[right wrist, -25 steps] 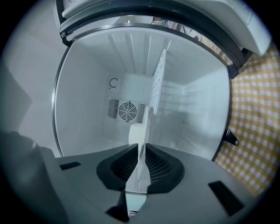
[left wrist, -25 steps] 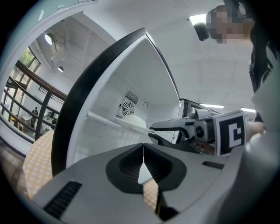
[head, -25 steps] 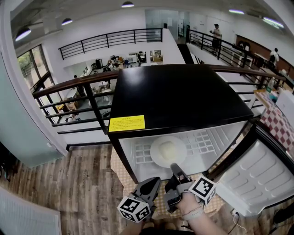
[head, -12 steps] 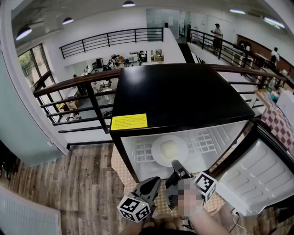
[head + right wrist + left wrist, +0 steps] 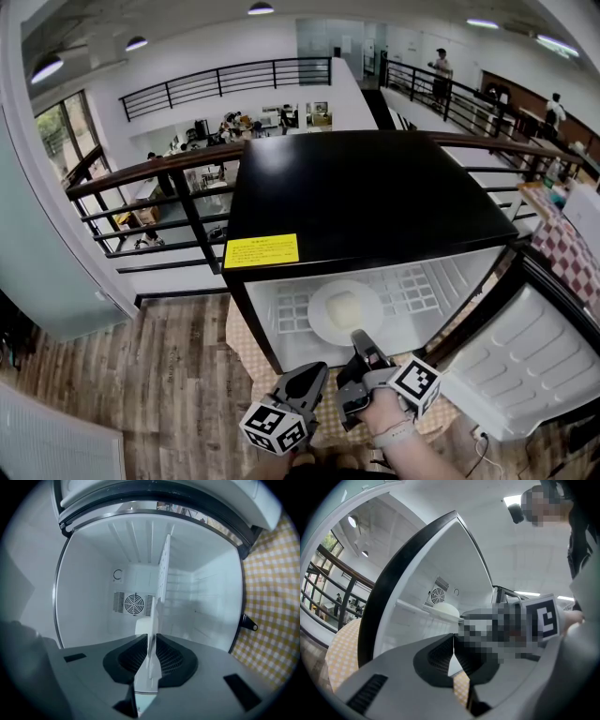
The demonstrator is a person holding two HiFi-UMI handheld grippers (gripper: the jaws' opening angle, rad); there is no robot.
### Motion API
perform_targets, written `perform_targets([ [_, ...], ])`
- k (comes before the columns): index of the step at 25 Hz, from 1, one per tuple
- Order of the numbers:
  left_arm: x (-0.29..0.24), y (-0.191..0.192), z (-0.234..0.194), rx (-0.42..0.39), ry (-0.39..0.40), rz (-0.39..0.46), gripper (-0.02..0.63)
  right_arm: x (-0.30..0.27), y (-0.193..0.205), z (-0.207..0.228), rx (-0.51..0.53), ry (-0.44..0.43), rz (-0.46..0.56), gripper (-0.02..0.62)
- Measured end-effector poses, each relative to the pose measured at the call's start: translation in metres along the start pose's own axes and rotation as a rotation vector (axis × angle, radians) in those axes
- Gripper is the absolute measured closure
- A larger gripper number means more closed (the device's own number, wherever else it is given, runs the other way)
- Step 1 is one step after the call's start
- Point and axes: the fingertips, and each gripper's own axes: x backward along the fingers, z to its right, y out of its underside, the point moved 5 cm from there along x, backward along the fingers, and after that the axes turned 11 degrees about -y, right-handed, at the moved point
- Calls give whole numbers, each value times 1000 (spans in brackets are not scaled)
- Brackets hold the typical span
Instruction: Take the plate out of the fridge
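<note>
Inside open mini fridge (image 5: 366, 202), white plate (image 5: 343, 309) lies on wire shelf (image 5: 412, 286), toward shelf's front left. Right tongs (image 5: 359, 343) reach into fridge opening, clamped on plate's near rim; right gripper view shows rim edge-on, pinched between both pads. Left tongs (image 5: 314, 375) closed together, nothing between them, held just outside fridge, lower left of right tongs. Fridge door (image 5: 534, 361) swung wide open to right. Yellow label (image 5: 261, 250) on black top's front edge. Checked mat (image 5: 246, 352) under fridge.
</note>
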Motion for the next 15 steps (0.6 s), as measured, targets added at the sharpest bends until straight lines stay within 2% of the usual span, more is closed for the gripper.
perform_targets([
  [9, 1, 2, -4, 1, -5, -6, 597, -7, 2, 9, -72, -33, 42, 546],
  [15, 1, 1, -5, 3, -7, -7, 597, -6, 2, 9, -73, -31, 41, 545],
])
